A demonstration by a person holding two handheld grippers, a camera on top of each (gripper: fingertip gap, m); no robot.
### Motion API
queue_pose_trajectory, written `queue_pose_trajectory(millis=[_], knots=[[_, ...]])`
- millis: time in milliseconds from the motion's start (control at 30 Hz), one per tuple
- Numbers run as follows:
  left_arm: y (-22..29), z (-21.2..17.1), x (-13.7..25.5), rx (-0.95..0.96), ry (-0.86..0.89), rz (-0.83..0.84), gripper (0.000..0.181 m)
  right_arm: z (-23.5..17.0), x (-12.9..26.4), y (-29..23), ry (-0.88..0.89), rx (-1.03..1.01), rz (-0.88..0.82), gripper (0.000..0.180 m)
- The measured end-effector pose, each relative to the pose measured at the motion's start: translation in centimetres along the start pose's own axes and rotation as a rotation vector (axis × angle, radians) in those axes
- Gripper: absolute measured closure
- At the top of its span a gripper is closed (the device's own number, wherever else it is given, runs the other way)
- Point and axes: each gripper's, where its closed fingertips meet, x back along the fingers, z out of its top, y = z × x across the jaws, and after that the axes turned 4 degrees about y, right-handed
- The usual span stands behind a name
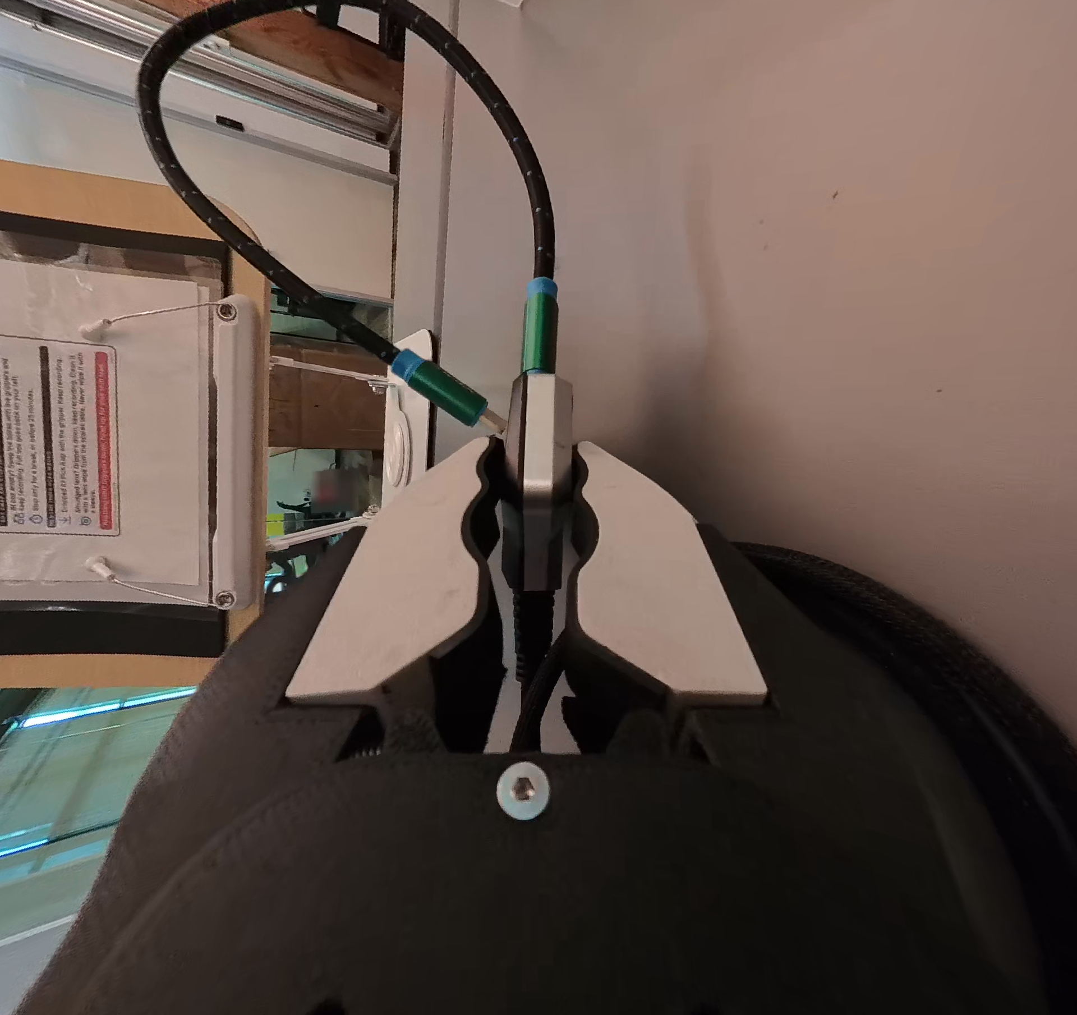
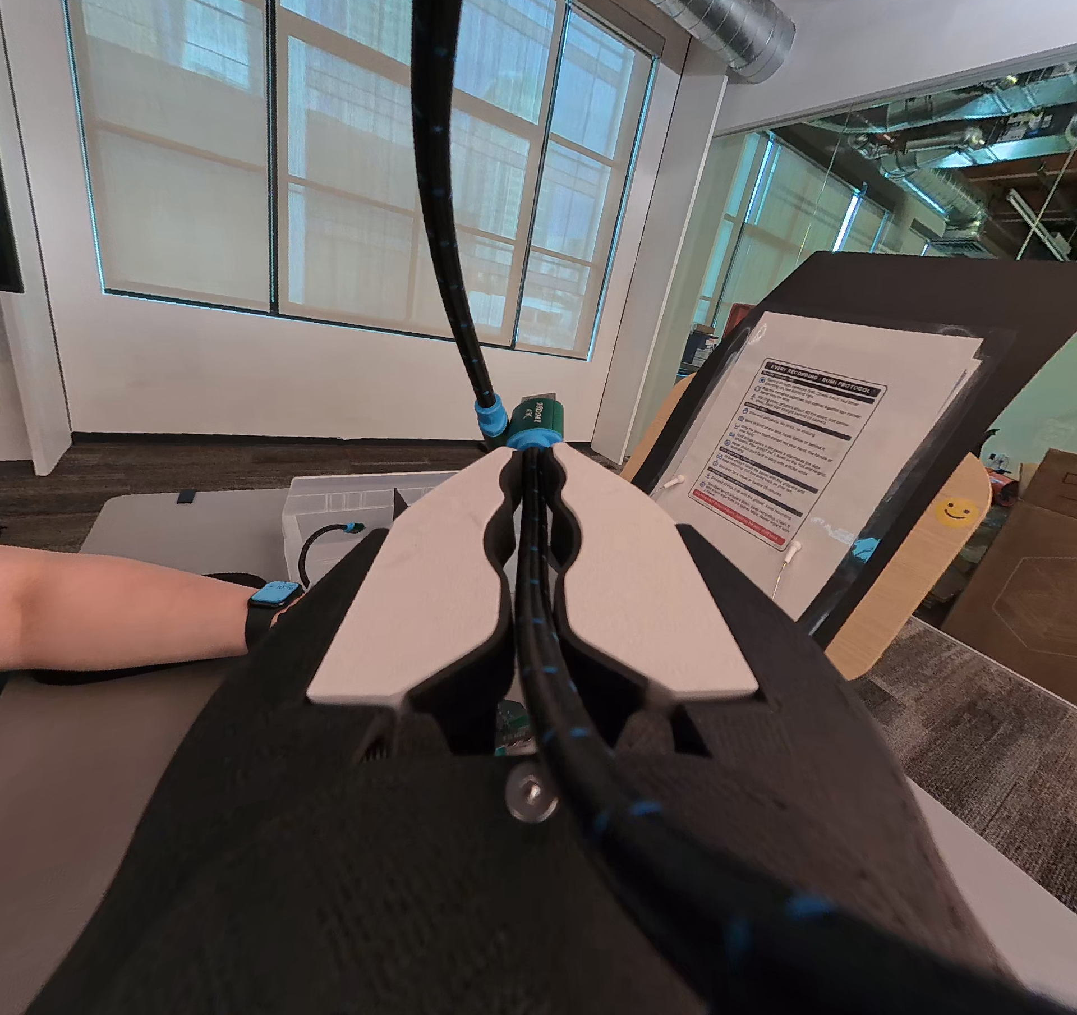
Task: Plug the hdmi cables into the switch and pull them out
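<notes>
L claw [image 1: 533,451] grips switch [image 1: 539,462]; R claw [image 2: 531,451] pinches cable [image 2: 533,550] behind free plug [image 1: 446,398], which angles into switch's side.

Left wrist view: camera sits behind the left gripper [image 1: 533,451], looking forward along its fingers, rolled sideways so the room stands on end. It faces a plain wall [image 1: 816,229] at close range from 12 to 3 o'clock. A laminated instruction sheet [image 1: 105,433] on a black board lies at 9 o'clock.

Right wrist view: camera sits behind the right gripper [image 2: 533,453], tilted slightly upward, facing a large window [image 2: 326,171] at 11 o'clock, well off. The bench [image 2: 145,520] shows low at 9 o'clock.

Shared ground: the same instruction sheet [image 2: 816,451] appears at 3 o'clock, near.
</notes>
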Motion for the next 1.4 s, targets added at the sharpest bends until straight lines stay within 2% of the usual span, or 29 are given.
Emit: queue_pose_trajectory(millis=[233, 300, 400, 467, 600, 700, 833, 967, 1133, 1267, 1400], knots=[[0.4, -0.2, 0.2, -0.135, -0.090, 0.024, 0.160, 0.2, -0.1, -0.5, -0.007, -0.008, 0.027, 0.173], [0.3, 0.8, 0.7, -0.087, -0.057, -0.010, 0.152, -0.1, -0.3, -0.9, -0.017, -0.016, 0.049, 0.173], [0.1, 3.4, 2.6, 0.085, 0.084, -0.140, 0.131, -0.5, -0.3, -1.6, -0.031, -0.041, 0.117, 0.172], [-1.2, 5.0, 4.3, 0.189, 0.183, -0.183, 0.125, -0.9, -0.3, -1.9, -0.039, -0.030, 0.141, 0.173], [-6.0, 7.4, 8.8, 0.382, 0.423, -0.156, 0.126, -2.3, -0.9, -1.8, -0.079, 0.019, 0.128, 0.173], [-9.5, 8.0, 11.9, 0.491, 0.530, -0.118, 0.125, -3.7, -1.6, -1.1, -0.136, 0.084, 0.075, 0.173], [-13.3, 7.9, 14.2, 0.551, 0.571, 0.013, 0.125, -5.7, -2.8, -1.5, -0.196, 0.129, 0.069, 0.173], [-15.8, 8.0, 15.7, 0.596, 0.588, 0.115, 0.130, -7.3, -4.5, -4.2, -0.213, 0.062, 0.193, 0.173], [-15.5, 7.7, 16.5, 0.644, 0.629, -0.012, 0.138, -7.9, -5.8, -8.5, -0.189, -0.079, 0.394, 0.173], [-14.9, 8.3, 18.5, 0.664, 0.743, -0.165, 0.142, -7.7, -5.9, -9.5, -0.170, -0.090, 0.436, 0.173], [-15.9, 8.8, 20.4, 0.749, 0.869, -0.215, 0.152, -6.8, -5.7, -10.3, -0.125, -0.077, 0.472, 0.173]])
